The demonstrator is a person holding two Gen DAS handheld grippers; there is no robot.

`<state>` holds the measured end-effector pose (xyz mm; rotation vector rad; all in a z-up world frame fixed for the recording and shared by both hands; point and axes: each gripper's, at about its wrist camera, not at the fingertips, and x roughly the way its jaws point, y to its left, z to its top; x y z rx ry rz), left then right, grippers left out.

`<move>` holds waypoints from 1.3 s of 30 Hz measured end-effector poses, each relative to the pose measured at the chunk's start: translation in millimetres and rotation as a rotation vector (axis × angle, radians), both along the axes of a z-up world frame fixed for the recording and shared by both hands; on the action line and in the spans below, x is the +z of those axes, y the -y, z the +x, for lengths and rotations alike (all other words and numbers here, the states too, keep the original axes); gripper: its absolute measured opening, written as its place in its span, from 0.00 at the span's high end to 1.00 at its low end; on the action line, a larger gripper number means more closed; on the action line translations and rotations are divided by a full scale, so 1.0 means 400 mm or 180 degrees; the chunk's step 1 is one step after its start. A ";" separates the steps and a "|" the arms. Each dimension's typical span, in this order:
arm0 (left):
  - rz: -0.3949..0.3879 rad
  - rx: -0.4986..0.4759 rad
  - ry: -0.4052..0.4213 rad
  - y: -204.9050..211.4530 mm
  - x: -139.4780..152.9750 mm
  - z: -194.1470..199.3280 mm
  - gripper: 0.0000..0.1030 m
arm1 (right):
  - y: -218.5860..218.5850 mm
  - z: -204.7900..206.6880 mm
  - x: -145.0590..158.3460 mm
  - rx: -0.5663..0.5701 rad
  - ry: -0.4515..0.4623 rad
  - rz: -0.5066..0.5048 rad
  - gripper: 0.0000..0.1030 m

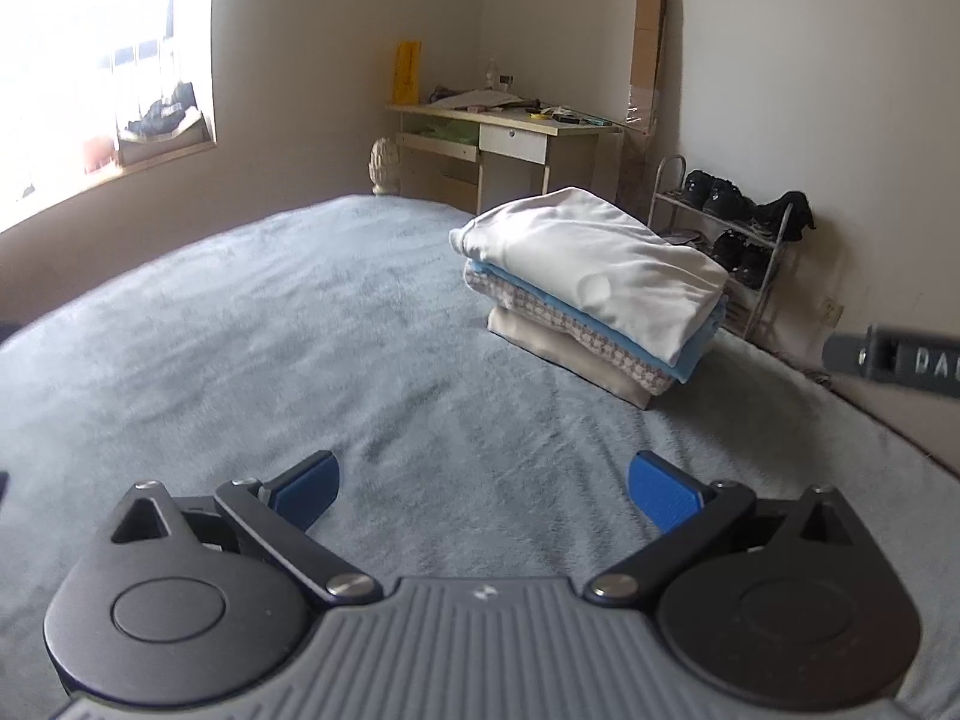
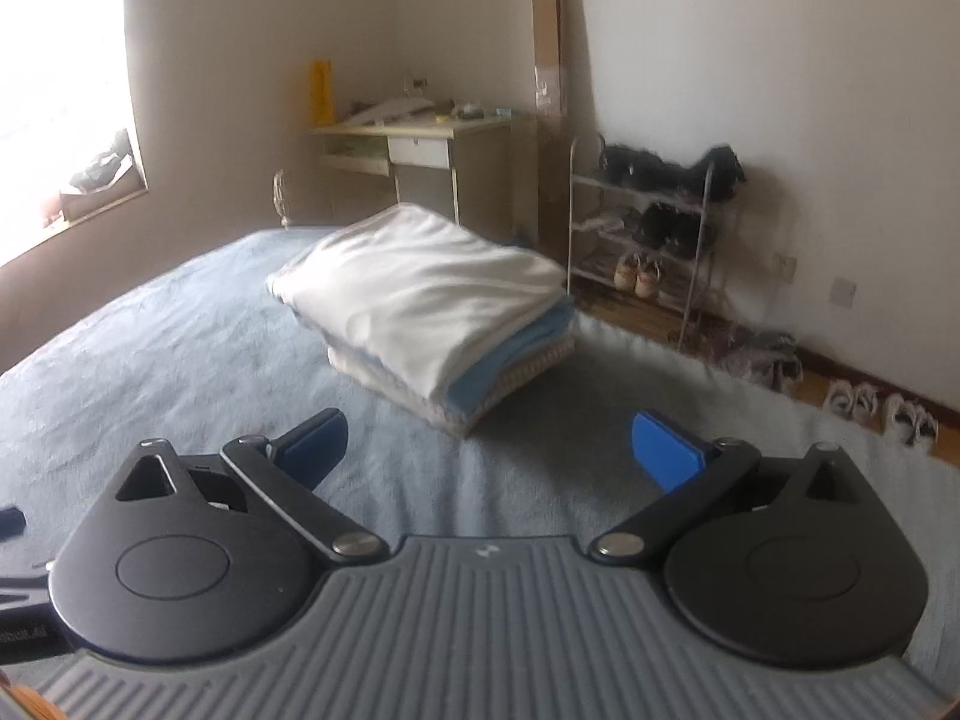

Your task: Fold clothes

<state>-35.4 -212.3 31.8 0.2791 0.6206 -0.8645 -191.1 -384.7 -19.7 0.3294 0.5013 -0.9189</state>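
2 grippers, left (image 1: pixel 483 495) and right (image 2: pixel 489 450), gaped empty; stack (image 2: pixel 432 306) looked finished; next needs another garment.

Bed cover (image 1: pixel 270 330): fuzzy matt blue-grey cloth. Stack (image 1: pixel 594 282): soft cloth, smooth white top, checked weave lower down. My left claw (image 1: pixel 483 489) and right claw (image 2: pixel 489 447): matt black plastic arms, shiny metal rivets, blue rubbery pads, ribbed grey housing. Rack (image 2: pixel 648 228): thin glossy metal.
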 end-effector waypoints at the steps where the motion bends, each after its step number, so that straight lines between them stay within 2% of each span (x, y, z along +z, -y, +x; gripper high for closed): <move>1: 0.0013 0.0003 0.0020 0.002 0.001 -0.003 0.00 | -0.002 0.000 -0.008 0.0015 -0.0034 0.0035 0.01; 5: 0.0084 0.0003 0.0032 0.009 0.004 -0.006 0.00 | -0.003 0.004 -0.029 0.0043 -0.0138 0.0170 0.01; 9: 0.0152 -0.0019 0.0124 0.013 0.003 -0.018 0.00 | -0.009 0.002 -0.029 -0.0001 -0.0120 0.0081 0.01; 19: 0.0069 0.0023 -0.0094 0.002 0.003 -0.013 0.00 | -0.053 0.006 -0.018 0.0115 -0.0187 -0.0241 0.01; 26: 0.0025 0.0009 -0.0210 0.005 -0.003 -0.012 0.00 | -0.052 0.008 -0.018 0.0068 -0.0215 -0.0214 0.01; 31: 0.0089 0.0017 -0.0218 0.021 -0.012 -0.019 0.00 | -0.048 0.011 -0.026 0.0064 -0.0256 -0.0146 0.01; 39: 0.0113 -0.0030 -0.0186 0.027 -0.015 -0.033 0.00 | -0.054 0.015 -0.028 0.0124 -0.0281 -0.0209 0.01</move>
